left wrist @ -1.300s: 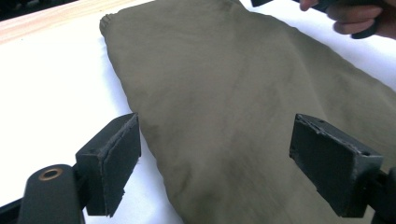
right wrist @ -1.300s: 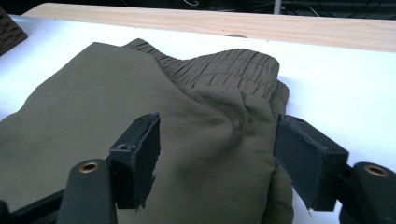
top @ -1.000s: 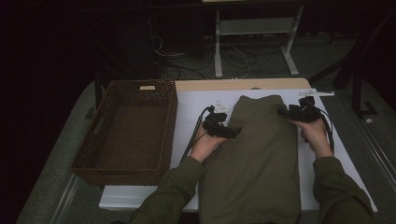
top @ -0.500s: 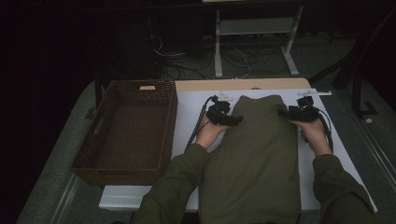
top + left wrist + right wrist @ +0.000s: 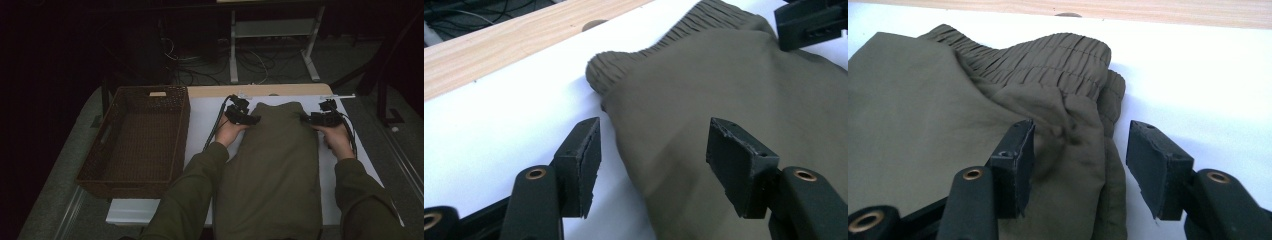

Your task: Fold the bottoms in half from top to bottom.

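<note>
While the olive trousers (image 5: 275,165) lie flat on the white table cover, long axis running from the near edge to the far edge and elastic waistband (image 5: 1048,55) farthest from the person, a wicker basket (image 5: 135,140) stands at the table's left edge. Left gripper (image 5: 651,150) straddles the waistband's left corner; its jaws have just been closing, pads not yet pressing. Right gripper (image 5: 1078,155) likewise straddles the right corner, closing but unclenched. Both sit equally near.

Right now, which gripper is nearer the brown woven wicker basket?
Left. The left gripper sits at the olive garment's basket-side edge, across bare white tabletop from the basket; the right gripper is at the garment's far edge.
</note>
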The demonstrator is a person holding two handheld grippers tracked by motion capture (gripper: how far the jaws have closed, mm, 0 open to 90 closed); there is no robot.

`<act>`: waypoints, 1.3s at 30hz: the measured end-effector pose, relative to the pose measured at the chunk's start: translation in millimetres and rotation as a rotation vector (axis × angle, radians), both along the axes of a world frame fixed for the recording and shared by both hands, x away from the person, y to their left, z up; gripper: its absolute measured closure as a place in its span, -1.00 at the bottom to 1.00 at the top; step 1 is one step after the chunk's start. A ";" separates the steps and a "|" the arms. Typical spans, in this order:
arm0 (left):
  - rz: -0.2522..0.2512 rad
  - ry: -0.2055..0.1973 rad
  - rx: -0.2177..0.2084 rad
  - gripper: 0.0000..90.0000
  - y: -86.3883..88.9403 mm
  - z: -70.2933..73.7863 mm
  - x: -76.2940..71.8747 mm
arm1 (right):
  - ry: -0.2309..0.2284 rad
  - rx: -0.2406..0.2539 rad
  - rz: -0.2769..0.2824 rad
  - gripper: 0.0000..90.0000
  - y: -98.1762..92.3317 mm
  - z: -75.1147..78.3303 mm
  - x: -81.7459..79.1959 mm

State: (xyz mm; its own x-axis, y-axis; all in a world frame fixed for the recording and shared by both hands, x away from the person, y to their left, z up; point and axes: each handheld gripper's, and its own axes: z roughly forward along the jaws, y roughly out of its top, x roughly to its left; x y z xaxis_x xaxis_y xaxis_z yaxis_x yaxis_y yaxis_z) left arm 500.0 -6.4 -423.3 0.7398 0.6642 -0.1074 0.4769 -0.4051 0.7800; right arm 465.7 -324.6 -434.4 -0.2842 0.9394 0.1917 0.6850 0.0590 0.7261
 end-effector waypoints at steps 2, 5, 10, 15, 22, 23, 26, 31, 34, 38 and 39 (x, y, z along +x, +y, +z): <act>0.008 0.001 0.005 -0.13 -1.2 -0.1 4.5 | 0.004 -0.014 0.000 0.00 -0.5 -0.1 2.4; 0.016 0.004 0.017 -0.11 -3.2 -1.4 11.8 | 0.012 -0.023 -0.004 0.00 -1.6 -1.7 6.2; 0.026 -0.008 0.033 -0.07 -9.2 -3.8 20.5 | 0.027 -0.034 -0.004 0.00 -1.4 -4.8 11.1; 0.030 0.019 0.045 -0.04 -18.3 -9.3 27.5 | 0.033 -0.054 -0.018 0.02 -2.3 -6.6 14.6; 0.032 0.070 0.055 0.03 -26.8 -21.0 31.5 | 0.082 -0.045 0.013 0.16 1.9 -15.9 18.2; 0.033 0.080 0.055 0.04 -26.7 -22.6 31.9 | 0.090 -0.039 0.014 0.18 2.5 -17.6 18.1; 0.031 0.110 0.047 0.10 -26.5 -26.2 32.7 | 0.093 -0.031 0.025 0.31 2.5 -17.6 17.5; 0.034 0.136 0.039 0.28 -27.8 -28.2 30.8 | 0.108 -0.045 0.031 0.60 4.3 -16.1 16.7; 0.032 0.138 0.060 0.49 -28.2 -27.0 28.9 | 0.116 -0.040 0.039 0.74 4.6 -15.8 16.9; 0.022 0.140 0.059 0.81 -24.8 -27.8 26.9 | 0.119 -0.039 0.051 0.87 7.0 -15.4 17.3; 0.023 0.138 0.055 0.85 -23.9 -28.0 26.5 | 0.121 -0.035 0.052 0.88 8.3 -15.2 17.2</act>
